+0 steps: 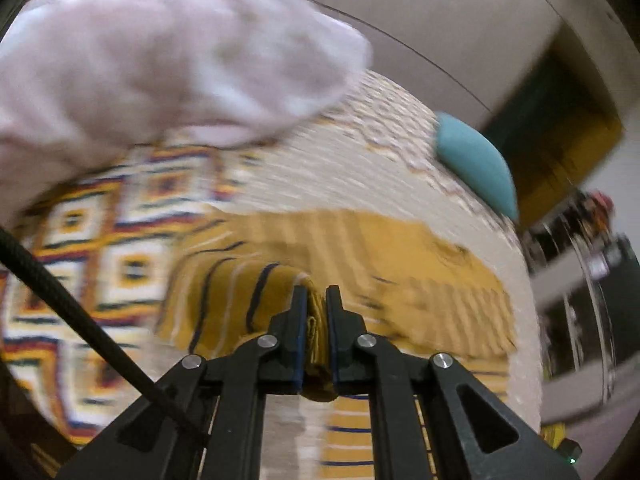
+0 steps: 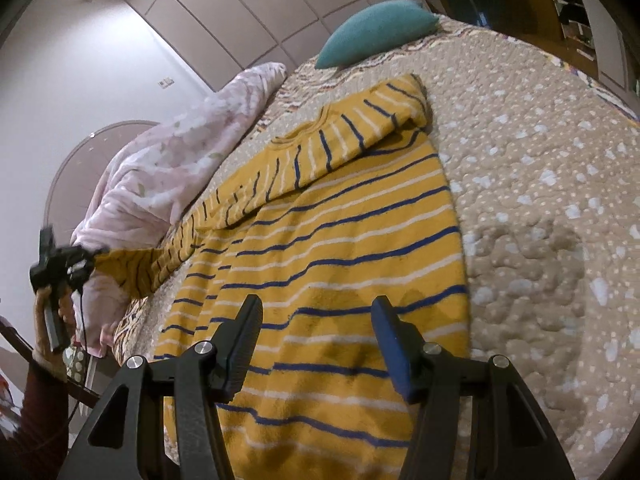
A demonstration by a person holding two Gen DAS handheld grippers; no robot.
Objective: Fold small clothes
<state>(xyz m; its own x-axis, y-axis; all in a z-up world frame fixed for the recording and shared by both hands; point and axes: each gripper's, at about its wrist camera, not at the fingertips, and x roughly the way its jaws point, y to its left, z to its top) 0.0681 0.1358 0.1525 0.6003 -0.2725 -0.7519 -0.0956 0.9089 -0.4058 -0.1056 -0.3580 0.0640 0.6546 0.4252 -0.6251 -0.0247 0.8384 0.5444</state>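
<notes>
A yellow sweater with blue and white stripes [image 2: 340,248] lies spread on the bed. Its right sleeve is folded over the chest. My left gripper [image 1: 317,292] is shut on the cuff of the other sleeve [image 1: 316,320] and holds it stretched out to the left, off the bed edge; it also shows in the right wrist view [image 2: 86,260]. My right gripper [image 2: 316,308] is open and empty, hovering just above the sweater's lower hem.
The bed has a beige quilted cover with white spots [image 2: 540,168]. A pink floral blanket [image 2: 168,160] is heaped along the left side. A teal pillow [image 2: 376,28] lies at the head. White wardrobe doors stand behind.
</notes>
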